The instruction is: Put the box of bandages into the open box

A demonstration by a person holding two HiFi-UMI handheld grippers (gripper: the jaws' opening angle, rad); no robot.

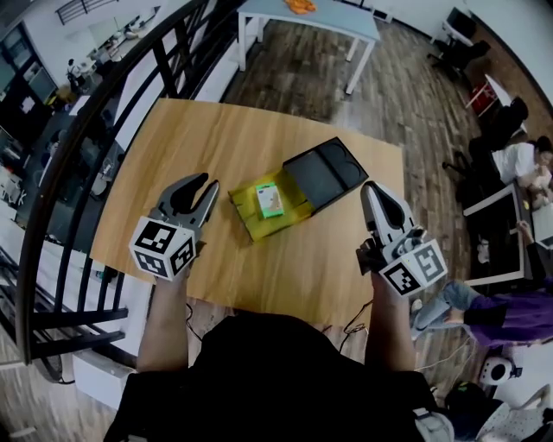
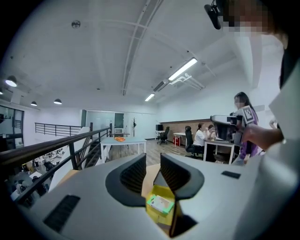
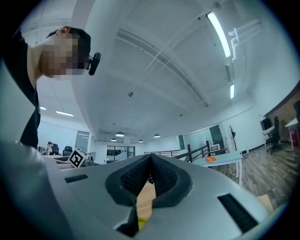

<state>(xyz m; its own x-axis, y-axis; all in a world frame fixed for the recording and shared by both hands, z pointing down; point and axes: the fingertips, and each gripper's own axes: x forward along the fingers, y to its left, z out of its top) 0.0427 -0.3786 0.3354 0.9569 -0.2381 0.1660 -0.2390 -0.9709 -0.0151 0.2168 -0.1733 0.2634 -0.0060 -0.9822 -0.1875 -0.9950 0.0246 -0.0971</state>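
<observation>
The left gripper [image 1: 211,183] and right gripper [image 1: 371,188] are held over the near part of the bench [image 1: 259,129]. Left jaws: released, slightly apart, gap empty. Right jaws: clenched tip to tip, grasping nothing.

Ahead, between the two sets of jaws, stands the open box [image 1: 244,210], a yellow tray. Its black lid [image 1: 327,173] lies flat against the tray's far right side, just left of the right jaws' tips.

The box of bandages [image 1: 270,200] lies flat inside the tray, right of the left jaws' tips. Its broad face is up and its long axis runs away from the person, roughly parallel to the jaws.

Beyond the bench are a black railing [image 1: 86,155] left of the left jaws, a pale table [image 1: 311,17] farther ahead, and seated people [image 1: 518,164] far right.
</observation>
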